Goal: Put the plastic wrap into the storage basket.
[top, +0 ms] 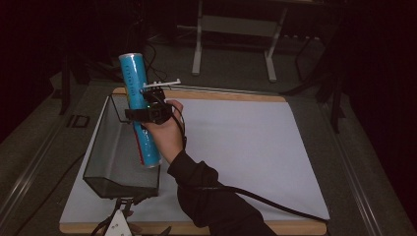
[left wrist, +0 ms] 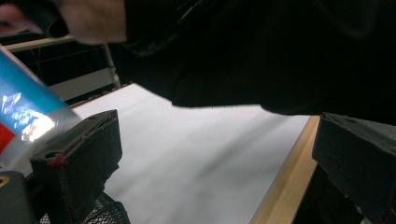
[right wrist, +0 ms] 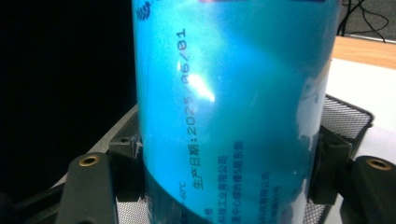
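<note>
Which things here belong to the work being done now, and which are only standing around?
In use:
- blue cylindrical can, clamped between the right gripper jaws
- black mesh basket, directly under the can
- left gripper, jaws open, at the table's near edge

Standing around:
- white table mat
- metal stand on the floor behind

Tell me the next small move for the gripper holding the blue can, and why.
Probably lower it: the right gripper is clamped on the blue can, which hangs tilted above the black mesh basket, its bottom end near the rim and not yet resting inside.
</note>
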The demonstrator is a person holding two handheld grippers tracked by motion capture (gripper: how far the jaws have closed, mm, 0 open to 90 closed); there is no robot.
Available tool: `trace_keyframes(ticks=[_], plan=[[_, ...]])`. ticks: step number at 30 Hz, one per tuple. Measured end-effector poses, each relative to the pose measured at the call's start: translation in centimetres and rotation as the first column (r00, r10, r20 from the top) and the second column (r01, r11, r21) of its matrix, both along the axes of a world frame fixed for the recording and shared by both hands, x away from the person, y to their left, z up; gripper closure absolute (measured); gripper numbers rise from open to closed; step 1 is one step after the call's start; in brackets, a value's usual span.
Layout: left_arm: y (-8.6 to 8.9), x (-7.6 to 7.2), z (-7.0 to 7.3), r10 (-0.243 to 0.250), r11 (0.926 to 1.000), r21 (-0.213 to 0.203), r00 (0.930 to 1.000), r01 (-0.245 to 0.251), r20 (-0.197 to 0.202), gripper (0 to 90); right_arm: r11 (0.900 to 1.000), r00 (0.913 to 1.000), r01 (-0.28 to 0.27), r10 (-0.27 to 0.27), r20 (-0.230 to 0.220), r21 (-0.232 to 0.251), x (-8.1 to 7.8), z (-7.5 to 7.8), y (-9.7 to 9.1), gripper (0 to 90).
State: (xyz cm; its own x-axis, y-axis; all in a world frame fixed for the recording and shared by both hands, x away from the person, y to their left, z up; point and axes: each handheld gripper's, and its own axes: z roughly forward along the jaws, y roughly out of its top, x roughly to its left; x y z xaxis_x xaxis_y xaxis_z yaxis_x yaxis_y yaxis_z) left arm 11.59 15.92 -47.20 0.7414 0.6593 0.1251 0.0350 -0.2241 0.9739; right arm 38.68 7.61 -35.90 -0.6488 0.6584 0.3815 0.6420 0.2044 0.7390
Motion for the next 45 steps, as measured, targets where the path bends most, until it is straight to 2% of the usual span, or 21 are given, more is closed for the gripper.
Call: trace_keyframes(ticks=[6, 8, 9, 10, 15, 17, 18, 19, 21, 23, 24, 25, 29, 34, 38, 45], plan=[[0.0, 0.0, 0.0, -0.001, 1.0, 0.002, 1.0, 0.001, 0.0, 2.3, 1.0, 0.9997, 0.007, -0.007, -0.021, 0.003, 0.1, -1.3, 1.0, 31.4], [0.0, 0.1, 0.0, 0.0, 1.0, 0.002, 1.0, 0.0, 0.0, 2.3, 0.9997, 0.9979, 0.015, -0.013, -0.063, 0.021, 0.3, -2.6, 1.6, 31.4], [0.0, 0.1, 0.0, 0.0, 1.0, 0.002, 1.0, 0.0, 0.0, 2.3, 0.9997, 0.9979, 0.015, -0.013, -0.063, 0.021, 0.3, -2.6, 1.6, 31.4], [0.0, 0.1, 0.0, 0.001, 1.0, 0.001, 1.0, -0.001, 0.0, 2.3, 0.9996, 0.9967, 0.021, -0.019, -0.079, 0.017, 0.3, -3.4, 1.7, 31.4], [0.1, 0.1, 0.0, -0.003, 1.0, -0.004, 1.0, 0.003, 0.002, 2.3, 0.9996, 0.9912, 0.029, -0.028, -0.129, 0.001, 0.2, -5.5, 2.2, 31.4], [0.1, 0.1, 0.0, -0.006, 1.0, -0.004, 1.0, 0.006, 0.004, 2.3, 0.9995, 0.9906, 0.031, -0.032, -0.133, -0.011, 0.1, -5.9, 2.3, 31.4], [0.0, 0.0, 0.0, -0.009, 1.0, -0.003, 0.9999, 0.009, 0.007, 2.3, 0.9993, 0.9891, 0.034, -0.036, -0.143, -0.019, -0.1, -6.3, 2.4, 31.4], [0.0, 0.0, 0.0, -0.01, 0.9999, 0.0, 0.9999, 0.01, 0.007, 2.3, 0.9991, 0.9814, 0.039, -0.041, -0.187, -0.016, -0.4, -7.0, 2.4, 31.4], [0.0, 0.0, 0.0, -0.011, 0.9999, -0.001, 0.9999, 0.011, 0.008, 2.3, 0.9988, 0.9767, 0.046, -0.049, -0.209, -0.019, -0.5, -7.5, 2.4, 31.4], [0.0, 0.0, 0.0, -0.011, 0.9999, -0.003, 0.9999, 0.011, 0.007, 2.3, 0.9988, 0.9767, 0.046, -0.049, -0.209, -0.019, -0.5, -7.5, 2.4, 31.4], [0.0, 0.0, 0.1, -0.011, 0.9999, -0.004, 0.9999, 0.011, 0.006, 2.3, 0.9984, 0.9769, 0.049, -0.054, -0.207, -0.028, -0.6, -7.6, 2.4, 31.4], [0.0, 0.0, 0.1, -0.011, 0.9999, -0.003, 0.9999, 0.011, 0.008, 2.3, 0.995, 0.98, 0.072, -0.083, -0.181, -0.069, -0.7, -8.0, 2.2, 31.4], [0.0, 0.0, 0.0, -0.013, 0.9999, -0.001, 0.9999, 0.013, 0.005, 2.3, 0.9927, 0.9785, 0.081, -0.096, -0.182, -0.089, -0.5, -8.4, 2.0, 31.4], [0.0, 0.0, 0.0, -0.013, 0.9999, -0.005, 0.9999, 0.013, 0.006, 2.3, 0.988, 0.9729, 0.106, -0.126, -0.194, -0.113, -0.5, -9.1, 2.1, 31.3], [0.0, 0.1, 0.0, -0.013, 0.9999, -0.003, 0.9999, 0.013, 0.005, 2.3, 0.9873, 0.9679, 0.121, -0.14, -0.208, -0.103, -0.3, -9.6, 1.9, 31.3], [0.0, 0.1, 0.0, -0.015, 0.9999, -0.002, 0.9999, 0.015, 0.003, 2.3, 0.9834, 0.9538, 0.148, -0.17, -0.248, -0.105, 0.5, -10.5, 1.9, 30.9]])
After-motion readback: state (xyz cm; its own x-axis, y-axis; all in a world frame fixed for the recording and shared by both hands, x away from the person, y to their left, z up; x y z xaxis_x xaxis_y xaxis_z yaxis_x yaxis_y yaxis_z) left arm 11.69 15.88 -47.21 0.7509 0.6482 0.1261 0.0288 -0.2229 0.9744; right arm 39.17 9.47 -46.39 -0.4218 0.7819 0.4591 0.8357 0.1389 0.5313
